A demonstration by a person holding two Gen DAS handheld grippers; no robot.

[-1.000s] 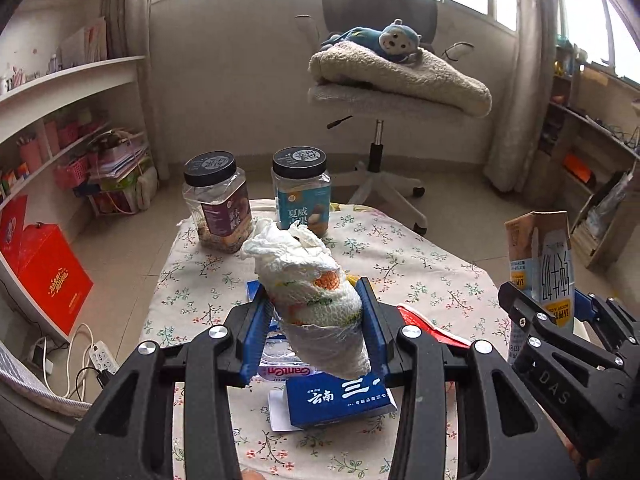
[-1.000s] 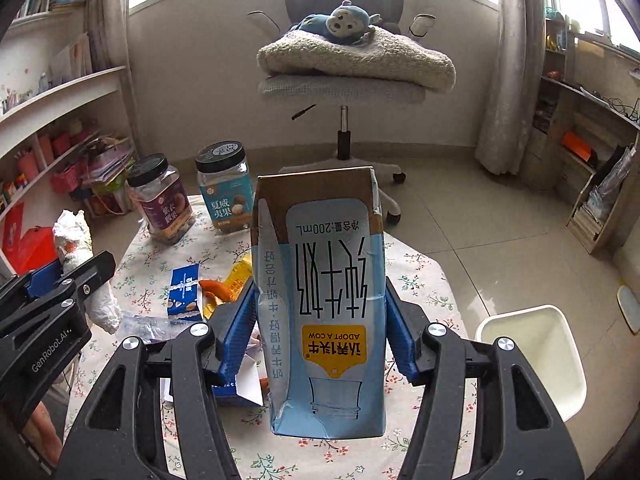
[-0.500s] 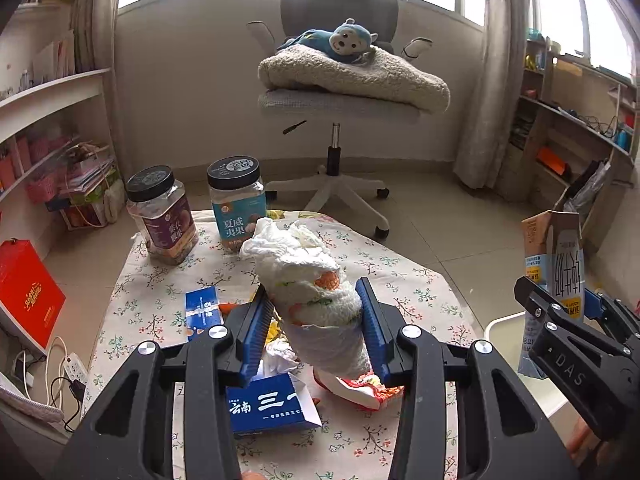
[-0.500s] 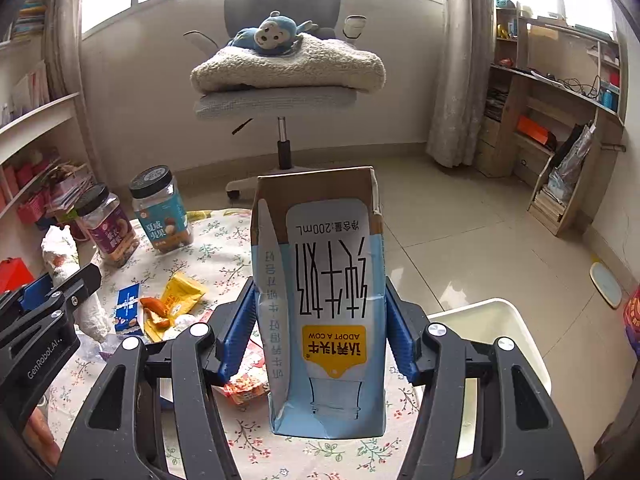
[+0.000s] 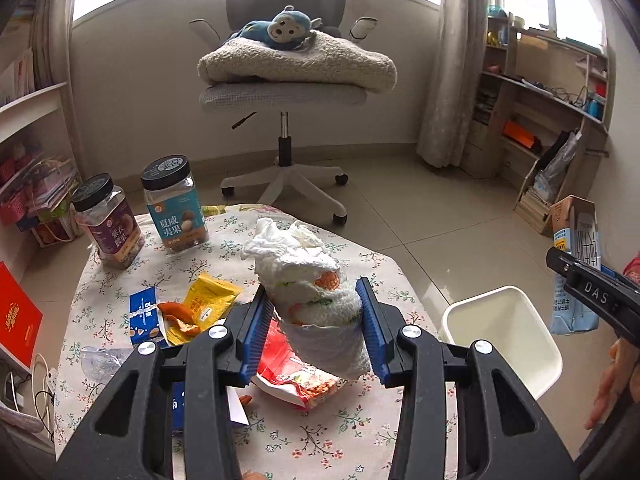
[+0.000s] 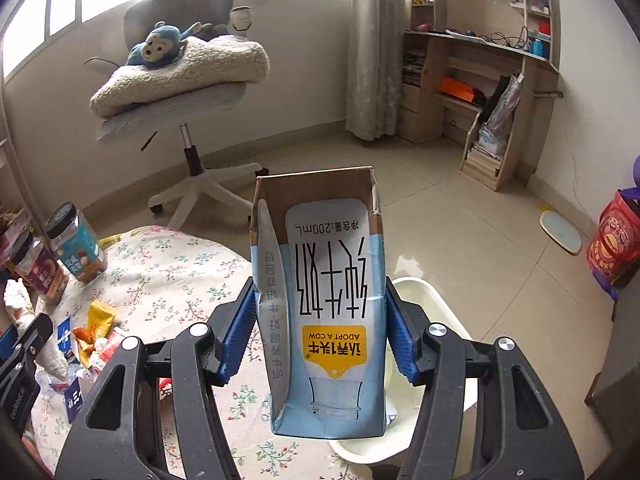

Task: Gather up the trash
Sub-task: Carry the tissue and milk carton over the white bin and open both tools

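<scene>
1. Since the earlier frames both grippers have swung to the right: the white bin (image 5: 502,334), hidden a second ago in the left view, now shows beside the table (image 5: 356,436), and the chair has slid leftward in both views.
2. The left gripper (image 5: 316,322) is pinched on a crumpled wad of paper (image 5: 310,292), its blue pads pressed to the wad's two sides; the wad hangs above the table's right half.
3. The right gripper (image 6: 320,334) is clamped on a blue milk carton (image 6: 326,312), held upside down with its print inverted, over the bin (image 6: 416,292) just right of the table edge.
4. Under the left gripper lies a red wrapper (image 5: 294,376); to its left are a yellow packet (image 5: 208,300), orange peel (image 5: 178,314) and a small blue wrapper (image 5: 144,316), all on the flowered cloth.
5. At the table's far left stand two lidded jars, one purple-labelled (image 5: 108,228), one teal-labelled (image 5: 174,206), side by side.
6. Far off, an office chair (image 5: 286,92) carries a folded blanket (image 5: 300,62) with a blue toy monkey (image 5: 280,30) on top.
7. Wooden shelves (image 5: 540,120) fill the far right wall.
</scene>
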